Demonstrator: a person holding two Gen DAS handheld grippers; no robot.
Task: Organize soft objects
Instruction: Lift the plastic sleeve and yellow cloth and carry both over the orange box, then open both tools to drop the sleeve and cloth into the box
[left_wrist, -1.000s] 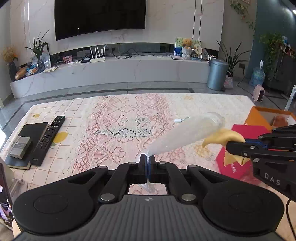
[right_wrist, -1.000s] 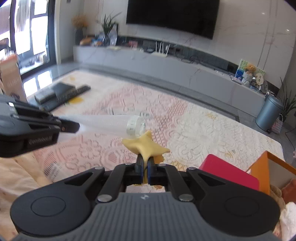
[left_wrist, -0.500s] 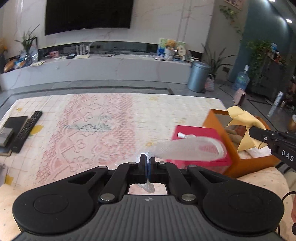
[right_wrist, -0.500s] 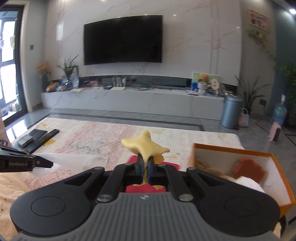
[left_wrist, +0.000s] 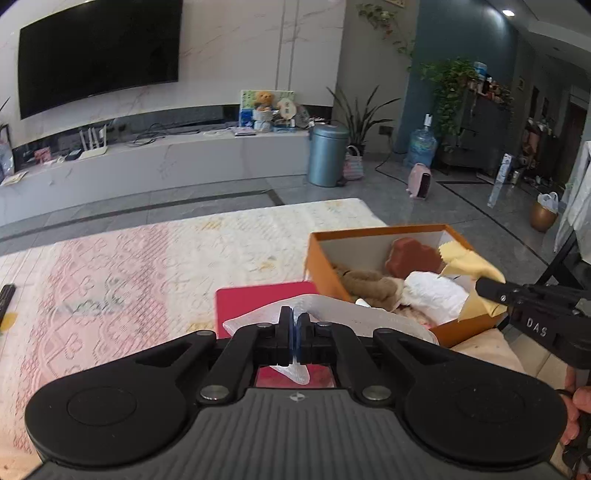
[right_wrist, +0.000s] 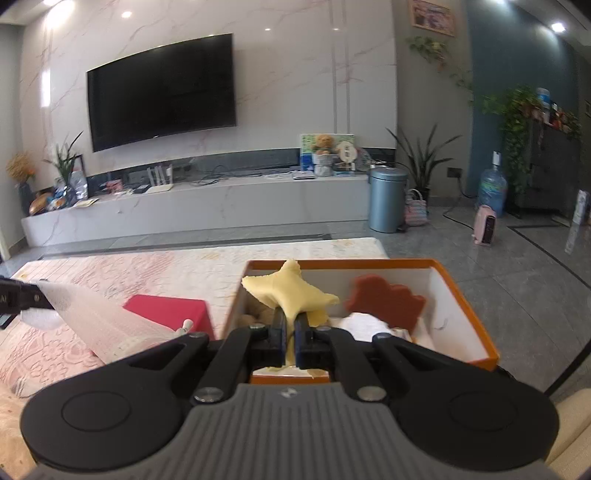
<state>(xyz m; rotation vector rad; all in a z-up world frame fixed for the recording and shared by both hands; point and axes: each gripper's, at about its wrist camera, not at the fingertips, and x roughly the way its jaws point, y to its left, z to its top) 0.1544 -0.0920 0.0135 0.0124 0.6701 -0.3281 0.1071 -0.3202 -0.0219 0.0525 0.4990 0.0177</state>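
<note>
Yellow cloth (right_wrist: 291, 295), clamped in right gripper (right_wrist: 291, 334), hung directly over orange box (right_wrist: 469, 295); left gripper (left_wrist: 294, 332), pinching mesh pouch (left_wrist: 354, 314), sat just short of box.

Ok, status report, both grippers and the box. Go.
Left gripper shut on white mesh bag. Right gripper shut on yellow cloth, over orange box. Nothing blocking.

A black television (right_wrist: 161, 90) is hanging on the marble wall above a long white console (right_wrist: 192, 206). A blue-grey bin (right_wrist: 387, 199) is standing beside a potted plant (right_wrist: 421, 162); a water jug (right_wrist: 492, 192) is sitting further right.
</note>
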